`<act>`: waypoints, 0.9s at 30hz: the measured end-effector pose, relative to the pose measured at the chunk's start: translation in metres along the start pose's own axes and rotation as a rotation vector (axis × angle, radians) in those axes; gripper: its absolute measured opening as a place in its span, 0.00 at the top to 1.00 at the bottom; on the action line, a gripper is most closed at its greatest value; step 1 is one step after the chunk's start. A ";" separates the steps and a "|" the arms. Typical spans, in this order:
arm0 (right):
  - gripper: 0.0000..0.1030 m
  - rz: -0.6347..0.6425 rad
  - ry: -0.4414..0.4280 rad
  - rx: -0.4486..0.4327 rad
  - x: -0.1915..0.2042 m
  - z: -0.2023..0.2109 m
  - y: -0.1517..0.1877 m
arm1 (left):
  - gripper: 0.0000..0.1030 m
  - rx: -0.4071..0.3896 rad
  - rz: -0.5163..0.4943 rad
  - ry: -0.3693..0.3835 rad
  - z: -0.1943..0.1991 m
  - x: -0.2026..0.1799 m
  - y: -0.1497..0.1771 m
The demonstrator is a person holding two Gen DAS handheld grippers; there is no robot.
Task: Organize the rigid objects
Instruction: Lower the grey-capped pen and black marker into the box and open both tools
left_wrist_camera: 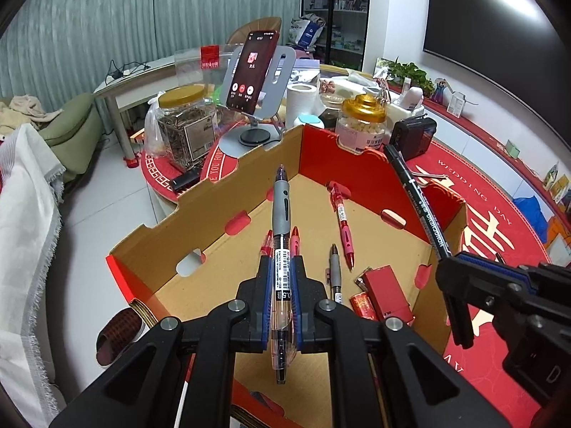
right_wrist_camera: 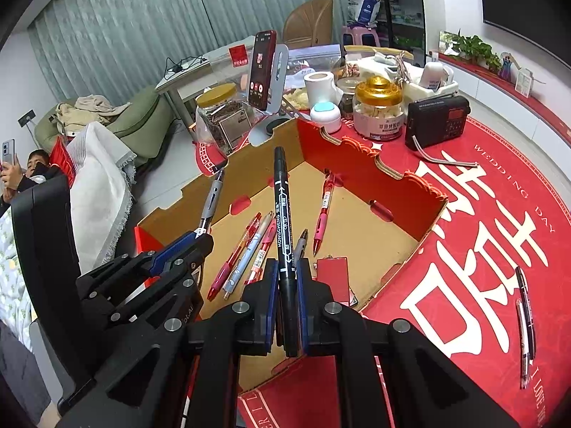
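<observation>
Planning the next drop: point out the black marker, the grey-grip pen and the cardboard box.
black marker (right_wrist_camera: 283,214), right wrist view, mid barrel.
grey-grip pen (left_wrist_camera: 281,203), left wrist view, grey grip.
cardboard box (right_wrist_camera: 360,178), right wrist view, red inner wall.

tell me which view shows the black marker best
Right wrist view: the black marker runs centrally up the frame, its print readable, clamped in the right gripper. Left wrist view shows it slanted at the right, print harder to read.

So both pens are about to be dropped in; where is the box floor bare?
Bare cardboard lies at the far corner of the box, between the back walls and the pink pen, and along the right wall. The near side is crowded: the pen cluster and red case.
</observation>
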State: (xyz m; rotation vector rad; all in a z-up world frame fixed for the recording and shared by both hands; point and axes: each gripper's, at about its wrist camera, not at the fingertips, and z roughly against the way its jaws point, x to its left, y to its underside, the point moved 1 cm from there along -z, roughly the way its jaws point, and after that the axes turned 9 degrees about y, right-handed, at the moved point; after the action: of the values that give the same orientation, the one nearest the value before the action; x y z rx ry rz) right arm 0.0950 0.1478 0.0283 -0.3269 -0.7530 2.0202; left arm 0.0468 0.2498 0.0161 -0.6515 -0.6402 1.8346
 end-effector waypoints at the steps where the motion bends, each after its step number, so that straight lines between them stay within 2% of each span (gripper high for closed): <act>1: 0.89 -0.002 -0.003 0.005 0.000 -0.002 0.000 | 0.90 0.005 -0.002 -0.004 -0.001 0.001 0.001; 18: 0.89 -0.014 0.007 0.058 -0.001 -0.025 0.001 | 0.90 0.052 0.010 0.006 -0.018 0.006 0.002; 27: 0.89 -0.013 0.031 0.108 -0.004 -0.049 0.001 | 0.90 0.151 -0.007 0.019 -0.043 0.001 0.003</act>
State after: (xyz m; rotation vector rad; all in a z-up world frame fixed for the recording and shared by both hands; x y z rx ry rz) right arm 0.1209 0.1628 -0.0110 -0.2894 -0.6230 2.0301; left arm 0.0742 0.2556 -0.0163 -0.5654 -0.4849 1.8479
